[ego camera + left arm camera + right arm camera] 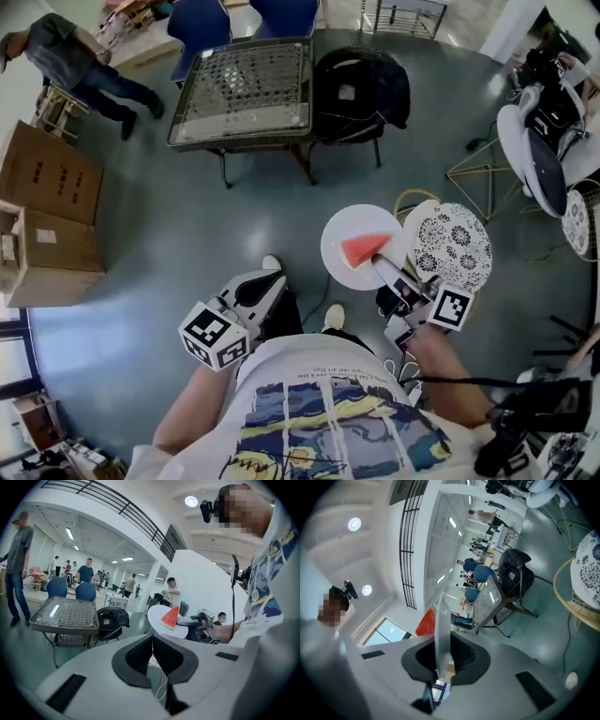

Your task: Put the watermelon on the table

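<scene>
Between the fingers of the right gripper (380,266) sits the rim of a white plate (343,225), pinched at one edge only. On that plate lies the watermelon (364,248), a red wedge with a thin green rind. It is held out over the grey floor (169,281), well apart from the counter (242,84). The left gripper (270,281) hangs low on the other side, its fingers closed on each other with nothing between them.

The step in hand looks like the carry to the counter. Done well, it probably means keeping the plate level all the way, since the plate is round, smooth and shallow and a moist slice could slide off. With only one rim gripped, the far side will likely want to droop, so a slow approach and a flat set-down near the middle of the top seem wise.

The counter is square, with a lattice-patterned top that shines like glass, on thin dark legs. A soft black backpack (361,89) sits on a chair just beside it, so approaching from the open front side looks safest. A round top with a lacy black-and-white pattern (455,246) stands just beside the plate
</scene>
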